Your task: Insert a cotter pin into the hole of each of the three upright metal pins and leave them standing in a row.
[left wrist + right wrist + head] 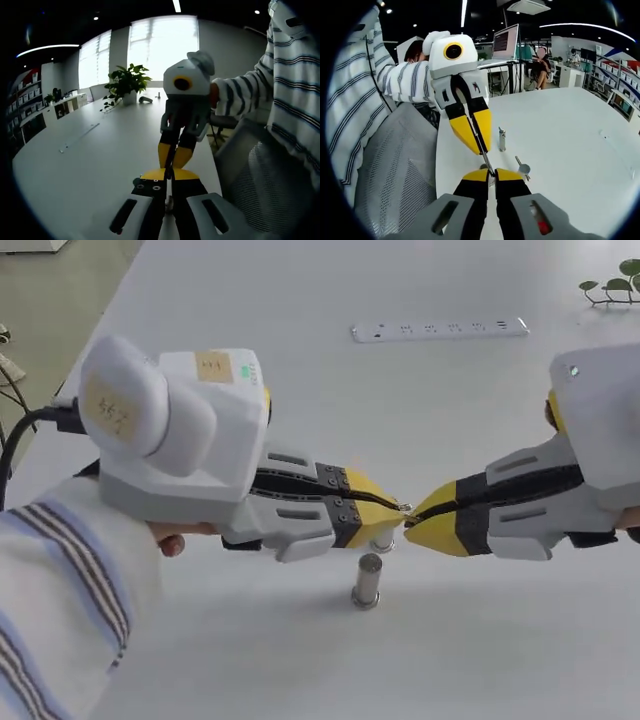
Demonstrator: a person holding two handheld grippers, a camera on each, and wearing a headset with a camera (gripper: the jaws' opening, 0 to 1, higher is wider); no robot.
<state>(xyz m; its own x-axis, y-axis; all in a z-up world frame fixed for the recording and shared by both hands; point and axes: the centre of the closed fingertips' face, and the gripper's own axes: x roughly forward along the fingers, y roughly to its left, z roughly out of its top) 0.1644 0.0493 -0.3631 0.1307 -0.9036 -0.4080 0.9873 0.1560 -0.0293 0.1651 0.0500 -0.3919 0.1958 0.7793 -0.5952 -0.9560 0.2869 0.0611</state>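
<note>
Yellow tips of the two tools meet just above and behind the front metal pin [368, 580], which stands upright on the white table [300, 670]; the left gripper [397, 524] reaches there from the side of the striped sleeve [60, 590], the right gripper [413, 520] from the opposite side. Both have their jaws pressed together, and between the tips sits the cotter pin [403, 507], a thin wire; it seems that both pinch it at once, so I judge this step to be a hand-over or re-grip in the air, with no insertion begun. A second metal pin [381, 541] stands just behind the front metal pin, half hidden under the left tips.

To do this well, one gripper should let go only when the other has a firm hold near the loop end, with the straight legs free; then the legs should come level with the cross hole slowly, because a push from the side could tip the pin over; the free gripper could steady the pin's body.

Seen from the right gripper view, the wire runs out of the left jaws to the right tips, which the head view hides; the same view gives an upright pin [502, 139] and a round-headed piece [522, 169], and whether either is the front metal pin I cannot tell. Under its own jaws the left gripper view adds a bit of metal [170, 202]; the holes are too small to make out.
</note>
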